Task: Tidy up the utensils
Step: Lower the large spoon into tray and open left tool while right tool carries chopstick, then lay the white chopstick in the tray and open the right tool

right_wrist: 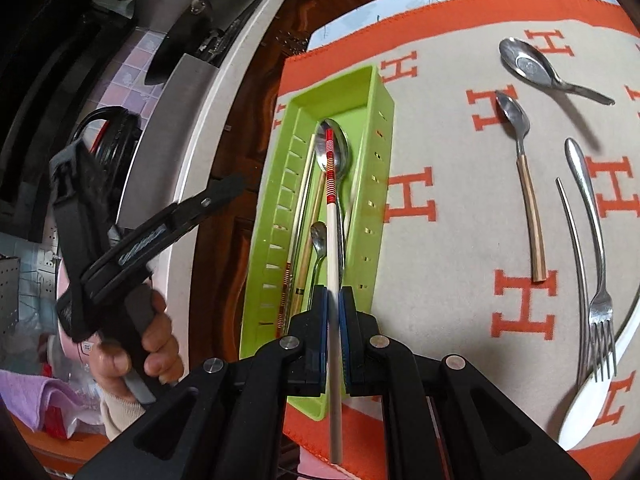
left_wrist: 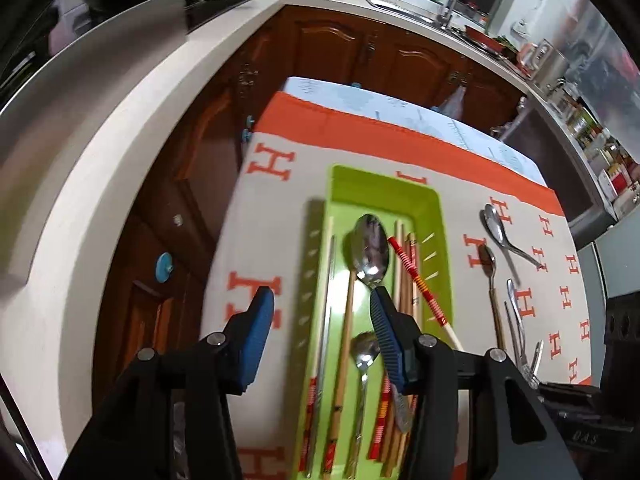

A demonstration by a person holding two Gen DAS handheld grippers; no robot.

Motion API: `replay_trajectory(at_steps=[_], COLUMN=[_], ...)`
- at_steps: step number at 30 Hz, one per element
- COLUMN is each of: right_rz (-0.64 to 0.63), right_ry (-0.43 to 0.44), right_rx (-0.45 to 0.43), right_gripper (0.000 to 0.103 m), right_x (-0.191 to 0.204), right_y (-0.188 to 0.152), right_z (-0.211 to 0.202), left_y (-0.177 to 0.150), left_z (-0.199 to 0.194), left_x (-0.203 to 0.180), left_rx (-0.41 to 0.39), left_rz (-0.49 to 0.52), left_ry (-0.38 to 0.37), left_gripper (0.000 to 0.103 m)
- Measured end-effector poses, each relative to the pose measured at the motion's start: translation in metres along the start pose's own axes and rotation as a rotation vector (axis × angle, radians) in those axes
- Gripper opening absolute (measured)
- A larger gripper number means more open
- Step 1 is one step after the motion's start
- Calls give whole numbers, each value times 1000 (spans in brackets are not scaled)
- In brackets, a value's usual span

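Note:
A green tray [left_wrist: 384, 178] [right_wrist: 340, 80] lies on the H-patterned cloth and holds several chopsticks, a large spoon [left_wrist: 370, 248] [right_wrist: 338, 148] and a small spoon [left_wrist: 364, 350]. My left gripper [left_wrist: 320, 300] hangs open over the tray's near half, its blue pads well apart with nothing pressed between them. My right gripper [right_wrist: 333, 296] is shut on a white chopstick with a red-striped end [right_wrist: 331, 240] [left_wrist: 416, 276]. The chopstick points along the tray, striped tip above the large spoon's bowl.
On the cloth [right_wrist: 460, 240] right of the tray lie a steel spoon [right_wrist: 532, 66], a wooden-handled spoon [right_wrist: 528, 192], a fork [right_wrist: 600, 308] and a thin metal stick [right_wrist: 574, 248]. A white counter [left_wrist: 120, 152] curves along the left. A hand [right_wrist: 156, 344] grips the left tool.

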State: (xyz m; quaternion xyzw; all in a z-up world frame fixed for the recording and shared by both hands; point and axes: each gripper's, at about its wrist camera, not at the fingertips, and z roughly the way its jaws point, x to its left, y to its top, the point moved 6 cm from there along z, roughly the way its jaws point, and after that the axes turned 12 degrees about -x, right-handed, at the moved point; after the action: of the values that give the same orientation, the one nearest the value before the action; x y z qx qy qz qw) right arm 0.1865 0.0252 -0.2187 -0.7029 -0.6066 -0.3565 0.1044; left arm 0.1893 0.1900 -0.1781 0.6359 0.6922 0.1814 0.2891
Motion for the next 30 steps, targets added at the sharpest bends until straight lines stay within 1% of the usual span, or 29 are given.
replay_trajectory(at_steps=[4,8,12,17,18,19,20,21,22,27,30], right_rz=[17,45,25,27,30,35,36,30,18,-23,-48], right_ry=[-14,-4,7,20,19,23,29,27,21,11,-6], right_rx=[-1,24,35,44,48,48,43,33,21,19,19], right_gripper=[5,6,6,8,11,18,23,31,32,32,32], right_x=[1,6,17,23,23,23,25,25,26,29,26], right_y=[1,0,-4,-7,-7,-6,-6,-6,-5,-5,-8], right_z=[6,15,19,20,21,22,21,20,19,14,7], left_y=[-8,-12,-16,-17,-17,-16,-16,-17,-17,-20,-23], left_z=[-9,-14,-17,-18,-19,-19,-20,-21,-22,-31,-38], left_x=[11,20,22,16,14,12,11,9,7,-4,-12], left_rx=[-9,-20,-18,-17,-18,-18,-19,-19,-19,-25,-26], left_rz=[-32,-54,-70,-62,-60,-58,-57,-57,-55,-40,-26], left_ry=[23,39,29,17,13,9,7,4,1,-11,-16], left_gripper=[50,53,54,54,54,54,54,54,54,54,58])
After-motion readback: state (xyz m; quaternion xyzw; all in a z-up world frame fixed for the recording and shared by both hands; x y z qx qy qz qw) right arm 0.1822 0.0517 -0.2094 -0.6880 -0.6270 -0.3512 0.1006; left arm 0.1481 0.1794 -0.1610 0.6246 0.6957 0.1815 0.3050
